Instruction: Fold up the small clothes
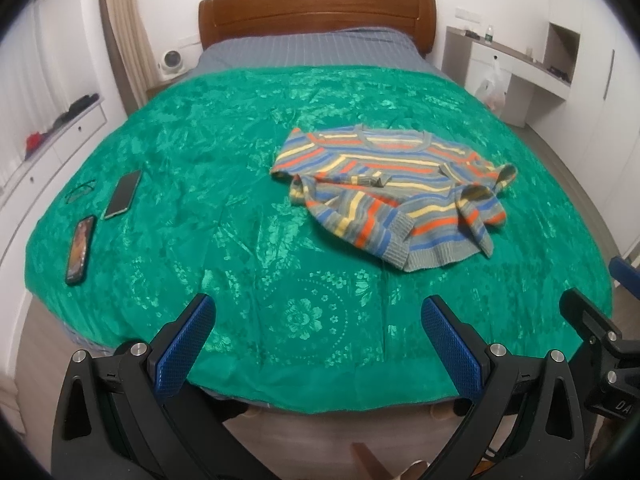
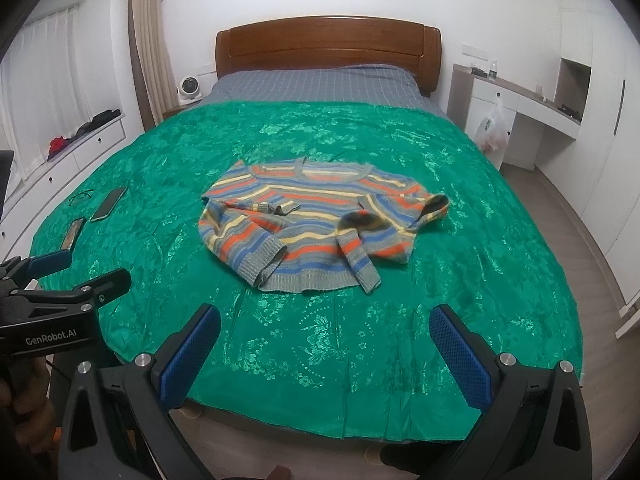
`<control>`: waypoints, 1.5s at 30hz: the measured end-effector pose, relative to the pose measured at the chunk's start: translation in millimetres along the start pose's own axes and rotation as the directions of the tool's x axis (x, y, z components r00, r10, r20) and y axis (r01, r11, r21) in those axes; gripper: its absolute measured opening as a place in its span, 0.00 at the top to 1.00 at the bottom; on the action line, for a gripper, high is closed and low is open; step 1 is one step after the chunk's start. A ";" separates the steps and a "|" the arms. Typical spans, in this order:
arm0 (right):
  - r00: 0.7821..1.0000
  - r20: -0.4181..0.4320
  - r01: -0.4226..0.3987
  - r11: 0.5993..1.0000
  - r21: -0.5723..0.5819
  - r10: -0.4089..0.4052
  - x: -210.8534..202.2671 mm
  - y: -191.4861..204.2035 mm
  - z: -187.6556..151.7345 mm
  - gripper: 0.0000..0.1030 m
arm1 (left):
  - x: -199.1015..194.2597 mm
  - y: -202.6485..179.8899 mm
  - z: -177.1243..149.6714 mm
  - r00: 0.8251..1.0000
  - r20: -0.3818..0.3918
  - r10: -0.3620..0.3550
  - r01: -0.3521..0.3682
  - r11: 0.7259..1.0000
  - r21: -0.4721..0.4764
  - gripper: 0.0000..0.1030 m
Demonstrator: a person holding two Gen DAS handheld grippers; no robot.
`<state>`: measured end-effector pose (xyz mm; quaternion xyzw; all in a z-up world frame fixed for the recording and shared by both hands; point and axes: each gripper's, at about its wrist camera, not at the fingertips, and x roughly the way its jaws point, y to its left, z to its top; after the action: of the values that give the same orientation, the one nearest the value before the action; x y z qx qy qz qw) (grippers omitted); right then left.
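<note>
A small striped sweater [image 1: 392,192] in grey, blue, orange and yellow lies crumpled on the green bedspread [image 1: 240,240], neck towards the headboard, sleeves and hem partly turned over. It also shows in the right wrist view [image 2: 316,224]. My left gripper [image 1: 318,312] is open and empty above the bed's near edge, well short of the sweater. My right gripper [image 2: 326,320] is open and empty, also near the foot of the bed. The left gripper's body shows at the left of the right wrist view [image 2: 60,292].
Two phones [image 1: 122,194] [image 1: 80,250] and a pair of glasses [image 1: 80,192] lie on the bedspread at the left. A wooden headboard [image 1: 316,12] stands at the back. White drawers [image 1: 52,140] run along the left; a desk with a plastic bag [image 1: 494,88] is on the right.
</note>
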<state>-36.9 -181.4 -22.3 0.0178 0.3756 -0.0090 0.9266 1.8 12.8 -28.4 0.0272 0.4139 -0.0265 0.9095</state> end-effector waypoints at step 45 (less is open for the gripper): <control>0.955 -0.134 -0.255 0.964 0.075 0.263 153.8 -95.1 5.6 0.92 | 196.9 -11.8 13.6 0.912 -0.211 -0.350 0.326 0.935 -0.141 0.16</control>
<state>74.5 -277.1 -127.9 0.0940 0.4348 0.1032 0.8897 140.3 -5.0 -168.3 -0.0887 0.5170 -0.1590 0.8364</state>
